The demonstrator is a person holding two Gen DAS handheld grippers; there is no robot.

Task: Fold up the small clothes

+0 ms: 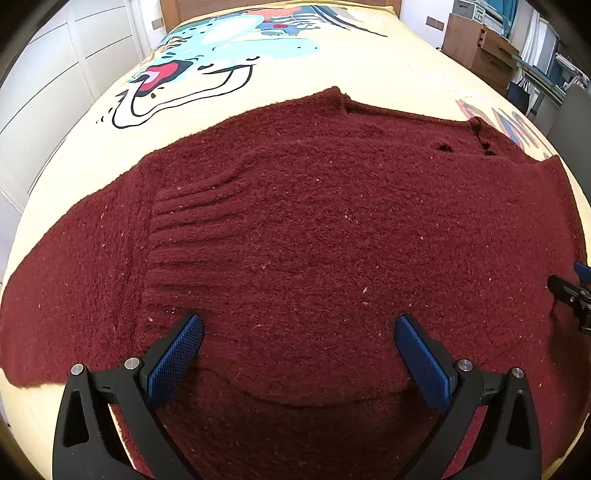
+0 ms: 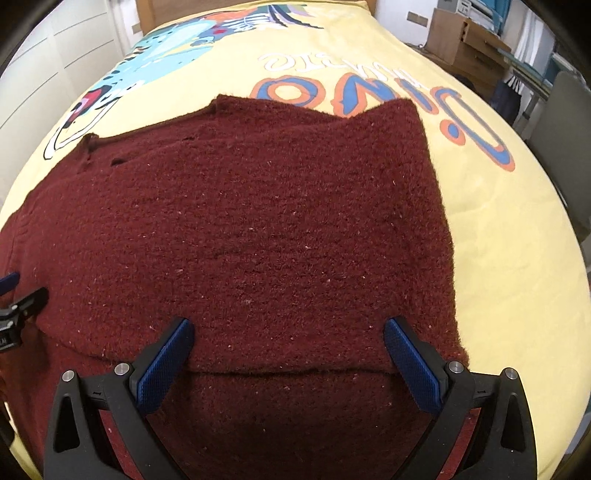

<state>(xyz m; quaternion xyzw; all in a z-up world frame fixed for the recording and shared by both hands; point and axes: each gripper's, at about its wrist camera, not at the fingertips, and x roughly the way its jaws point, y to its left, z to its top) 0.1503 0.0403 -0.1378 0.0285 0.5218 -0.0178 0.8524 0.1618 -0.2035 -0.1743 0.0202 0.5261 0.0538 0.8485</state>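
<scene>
- Left gripper (image 1: 299, 354): jaws spread wide, holding nothing. Both blue pads (image 1: 173, 360) hang over the near part of the sweater (image 1: 314, 221), on either side of a curved fold edge. Contact with the knit cannot be confirmed.
- Right gripper (image 2: 288, 356): jaws spread wide, holding nothing. Its pads (image 2: 412, 363) bracket a straight fold edge running across the near part of the sweater (image 2: 258, 229).
- Each gripper appears at the margin of the other's view, level with the sweater's near half.
- Sweater: dark red knit, lying flat on the bedspread (image 1: 369, 70). A folded layer lies on top, its edge crossing between the pads in both views.
- A ribbed band (image 1: 192, 218) sits on the sweater's left portion. Beyond it a sleeve (image 1: 66, 280) extends leftward.
- The sweater's right edge runs straight, ending in a raised corner at the far right.
- Two small dark holes (image 1: 445, 147) show near the sweater's far edge.
- Bedspread: yellow, with a cartoon print (image 1: 207, 59) beyond the sweater's far-left edge and orange-blue lettering (image 2: 369, 92) beyond its far-right edge.
- Wooden headboard (image 1: 184, 11) beyond the print.
</scene>
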